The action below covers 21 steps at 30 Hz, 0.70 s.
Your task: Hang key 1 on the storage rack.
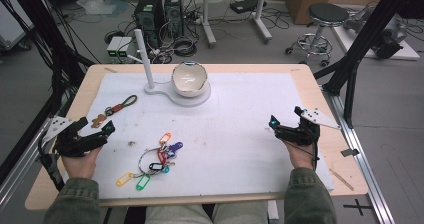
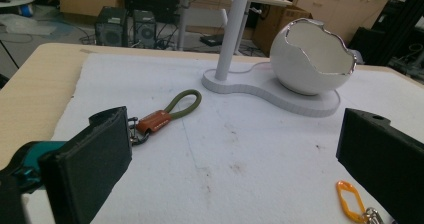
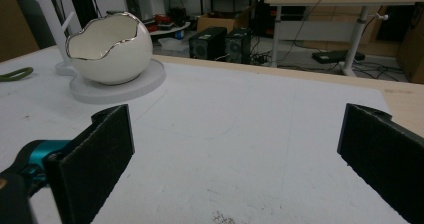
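Left claw [image 1: 102, 129] gapes beside the looped olive-cord keychain [image 2: 167, 113].

White mat [image 1: 240, 129] on a pale wood table [image 1: 320, 99]. White egg-shaped bowl [image 1: 189, 79] with a silver rim. Olive green loop strap [image 2: 170, 111] with a brown leather tab. Key tags [image 1: 155, 161] in orange, purple, red, black, yellow and green. Both grippers black with teal parts.
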### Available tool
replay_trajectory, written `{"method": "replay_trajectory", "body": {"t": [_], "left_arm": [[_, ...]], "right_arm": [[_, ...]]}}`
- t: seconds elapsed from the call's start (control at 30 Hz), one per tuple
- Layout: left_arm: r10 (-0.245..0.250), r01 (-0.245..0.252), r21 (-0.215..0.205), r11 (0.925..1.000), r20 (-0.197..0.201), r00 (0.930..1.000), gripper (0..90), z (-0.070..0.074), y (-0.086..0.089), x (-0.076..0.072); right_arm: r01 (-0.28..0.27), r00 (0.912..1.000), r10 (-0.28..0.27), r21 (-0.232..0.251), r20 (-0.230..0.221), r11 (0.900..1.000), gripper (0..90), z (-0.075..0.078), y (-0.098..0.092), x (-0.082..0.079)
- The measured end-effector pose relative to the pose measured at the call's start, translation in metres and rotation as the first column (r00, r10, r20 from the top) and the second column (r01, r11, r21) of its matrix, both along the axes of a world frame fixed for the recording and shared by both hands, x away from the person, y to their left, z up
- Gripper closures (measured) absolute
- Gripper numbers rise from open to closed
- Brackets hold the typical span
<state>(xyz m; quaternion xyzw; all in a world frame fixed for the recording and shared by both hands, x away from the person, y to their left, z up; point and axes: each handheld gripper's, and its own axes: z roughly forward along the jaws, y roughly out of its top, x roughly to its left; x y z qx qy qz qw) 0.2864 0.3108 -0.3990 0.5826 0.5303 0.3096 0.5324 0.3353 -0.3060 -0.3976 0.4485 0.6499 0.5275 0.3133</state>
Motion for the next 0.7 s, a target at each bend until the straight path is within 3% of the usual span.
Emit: {"method": "replay_trajectory", "body": {"t": [0.23, 0.7], "left_arm": [[0.001, -0.001, -0.033, 0.9994, -0.006, 1.0, 1.7, -0.0013, 0.0033, -0.0005], [-0.017, 0.016, -0.029, 0.9994, -0.025, 0.9996, 1.7, -0.0024, 0.0014, 0.0009]], "right_arm": [[-0.01, 0.9999, 0.01, -0.001, -0.003, 1.0, 0.7, -0.0006, 0.0006, 0.0011], [-0.018, 0.9998, 0.018, -0.001, -0.007, 1.0, 0.7, -0.001, 0.0, 0.0016]]}}
